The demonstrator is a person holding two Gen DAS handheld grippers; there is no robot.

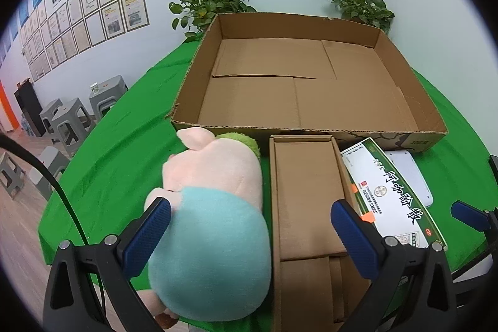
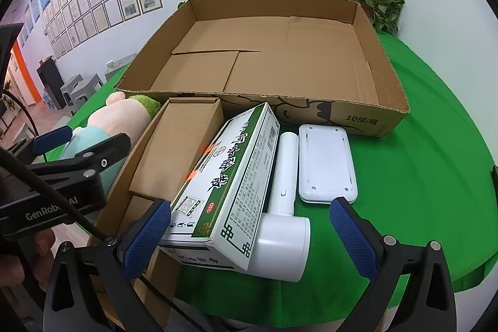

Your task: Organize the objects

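Progress: nil, judging from the layout. Tray point(image 2: 373, 114) of brown cardboard, shallow and wide, at the far side of the green table point(image 2: 435, 176); nothing inside but its own folded bottom flaps. All items to be organized lying outside it, in a row just in front of its near wall. Everything left to do: presumably each item to be lifted over the wall and set down inside.

Items, from left to right:

- Pig point(image 1: 211, 207): plush, pink head, pale blue body, something green and fuzzy under its head. Lying on its side, touching or just beside the carton.
- Carton point(image 1: 308, 198): small, brown, long and narrow, open at the top, far end close to the tray wall.
- Medicine box point(image 2: 230, 173): white with green bands and Chinese print, "OTC" mark, orange tape on one edge. Tilted, one long edge propped on the carton rim, the other down beside the white device.
- Device point(image 2: 280, 207): white, smooth, a slim handle joined to a thick round head. Partly under the medicine box.
- Pad point(image 2: 326, 164): white, flat, rounded corners, small screws showing. Flat on the cloth just beside the device, near the tray wall.

Grippers:

- Left gripper point(image 1: 249, 232): jaws spread wide, holding nothing, straddling the pig's body and the carton from above.
- Right gripper point(image 2: 249, 235): jaws likewise spread wide and empty, positioned over the near end of the medicine box and the device head.
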